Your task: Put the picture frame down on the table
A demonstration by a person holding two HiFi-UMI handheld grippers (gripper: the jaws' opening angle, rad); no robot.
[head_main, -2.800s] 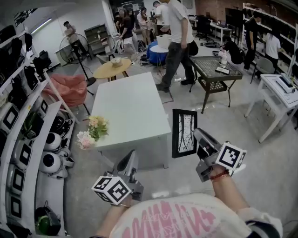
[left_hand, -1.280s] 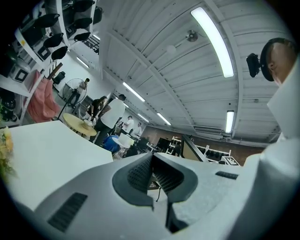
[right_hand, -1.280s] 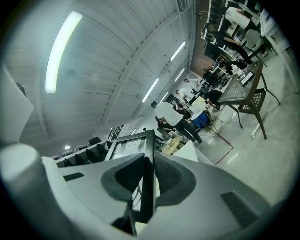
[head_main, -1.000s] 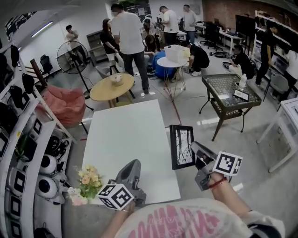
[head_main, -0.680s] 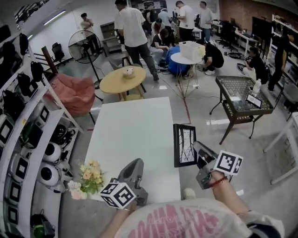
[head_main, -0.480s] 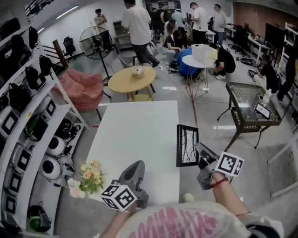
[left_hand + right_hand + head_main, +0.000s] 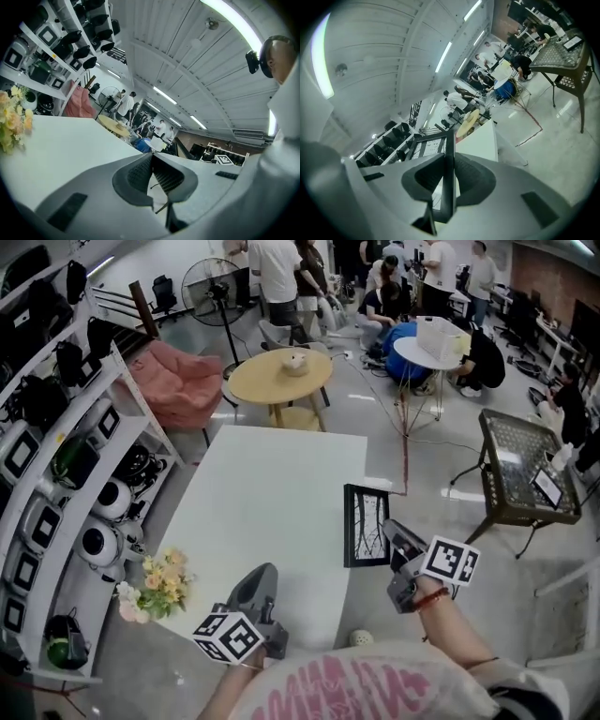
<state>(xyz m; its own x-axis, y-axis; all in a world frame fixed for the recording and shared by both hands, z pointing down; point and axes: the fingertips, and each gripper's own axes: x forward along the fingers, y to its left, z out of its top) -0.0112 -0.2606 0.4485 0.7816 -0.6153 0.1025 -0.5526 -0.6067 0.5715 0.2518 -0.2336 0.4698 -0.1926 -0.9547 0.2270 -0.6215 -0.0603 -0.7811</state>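
My right gripper (image 7: 390,532) is clamped on the frame (image 7: 366,526). In the right gripper view both pads press against the black edge of the frame (image 7: 449,154), which runs straight up between my jaws, with its pale printed face turned to the left. In the head view the frame stands upright, tall side vertical, and I grip it by its lower right corner. It sits over the right edge of the table (image 7: 262,502), part above the white top and part above the floor. I cannot tell whether its bottom edge touches the table.

My left gripper (image 7: 262,576) has its jaws closed, and the left gripper view shows the two ribbed pads meeting with nothing between them (image 7: 152,173). It hangs over the near end of the table, well apart from the frame. The flowers (image 7: 155,582) lie to its left, at the table's near left corner, and they show at the left edge of the left gripper view (image 7: 11,122).

Beyond the far end of the table stand a round wooden table (image 7: 281,376) and a pink beanbag (image 7: 183,381). Shelves (image 7: 56,456) of gear run along the left, and a mesh table (image 7: 520,465) stands off to the right. People crowd the back of the room.
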